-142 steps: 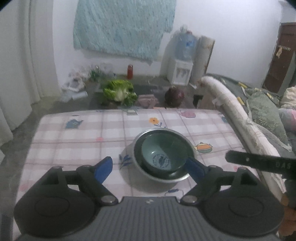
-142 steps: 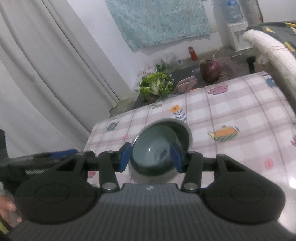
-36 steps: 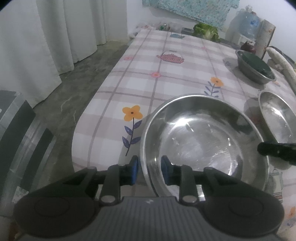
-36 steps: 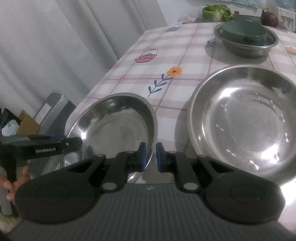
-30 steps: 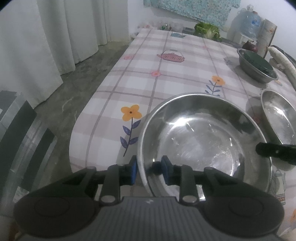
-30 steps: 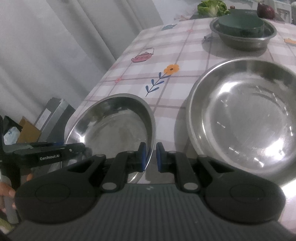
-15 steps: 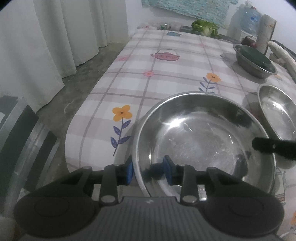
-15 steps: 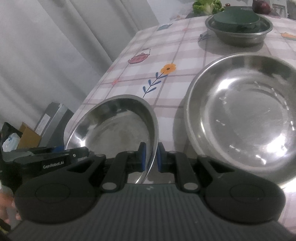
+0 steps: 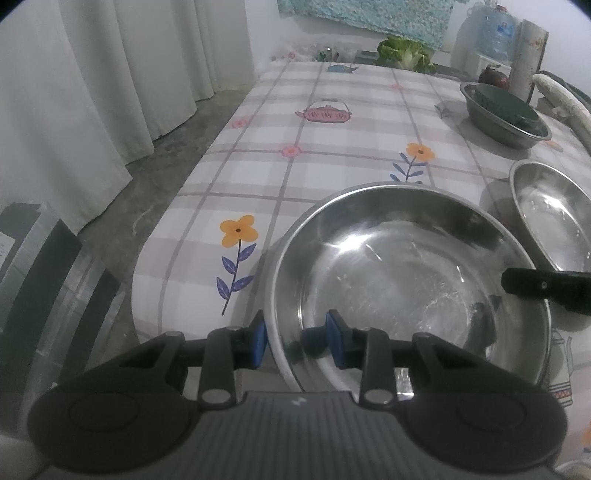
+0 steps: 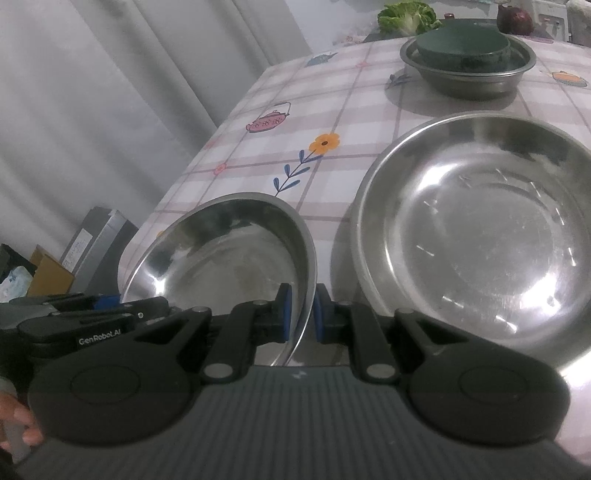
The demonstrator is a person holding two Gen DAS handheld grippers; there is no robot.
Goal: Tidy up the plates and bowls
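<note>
A shallow steel plate (image 9: 406,273) lies at the near end of the checked table (image 9: 332,158). My left gripper (image 9: 295,341) straddles its near rim, open, with both blue pads a little off the metal. My right gripper (image 10: 301,314) is shut on the opposite rim of the same plate (image 10: 221,258), which tilts up toward it. One finger of the right gripper (image 9: 546,288) shows at that plate's right edge. A second steel plate (image 10: 480,240) rests flat beside it. Farther back a green bowl (image 10: 461,48) sits inside a steel bowl (image 10: 469,77).
The table's left edge drops to a concrete floor with white curtains (image 9: 92,92) beyond. A grey box (image 9: 33,258) and cardboard (image 10: 51,273) stand below the near corner. A cabbage (image 9: 402,53) and a water bottle (image 9: 487,33) are past the far end. A hand (image 10: 14,417) shows at lower left.
Since 4.7 s ago both grippers have come from the stacked bowls to the near steel plate. In the last second the left jaws widened slightly around its rim; the right stayed clamped.
</note>
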